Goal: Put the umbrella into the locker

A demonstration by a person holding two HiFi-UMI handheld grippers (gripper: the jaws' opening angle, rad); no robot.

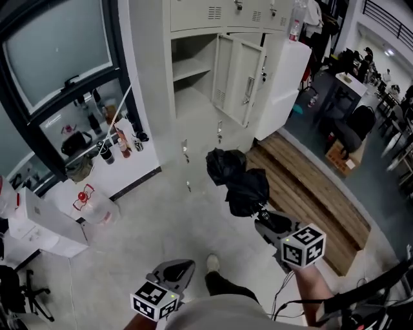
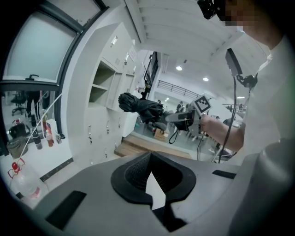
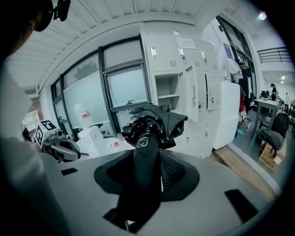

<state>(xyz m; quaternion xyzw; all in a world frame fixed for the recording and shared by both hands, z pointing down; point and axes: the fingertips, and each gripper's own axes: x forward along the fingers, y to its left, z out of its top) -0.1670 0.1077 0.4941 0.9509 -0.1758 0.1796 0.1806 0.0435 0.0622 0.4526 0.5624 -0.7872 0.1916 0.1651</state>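
Note:
A folded black umbrella (image 1: 235,180) (image 3: 154,124) hangs in the air in front of the white lockers (image 1: 213,13). My right gripper (image 1: 270,225) (image 3: 147,170) is shut on its handle, canopy end pointing toward the lockers. One locker compartment (image 1: 192,67) (image 3: 167,94) stands open with a shelf inside, its door (image 1: 240,77) swung to the right. My left gripper (image 1: 175,272) (image 2: 152,177) is low and nearer to me, shut with nothing in it. The left gripper view also catches the umbrella (image 2: 140,106) and the open compartment (image 2: 100,87).
A wooden platform (image 1: 303,187) runs along the floor right of the lockers. A white box (image 1: 39,222) and a clear plastic jug (image 1: 97,206) sit at the left. Bottles stand on a window ledge (image 1: 116,145). Office chairs (image 1: 352,126) are far right. My shoe (image 1: 211,261) shows below.

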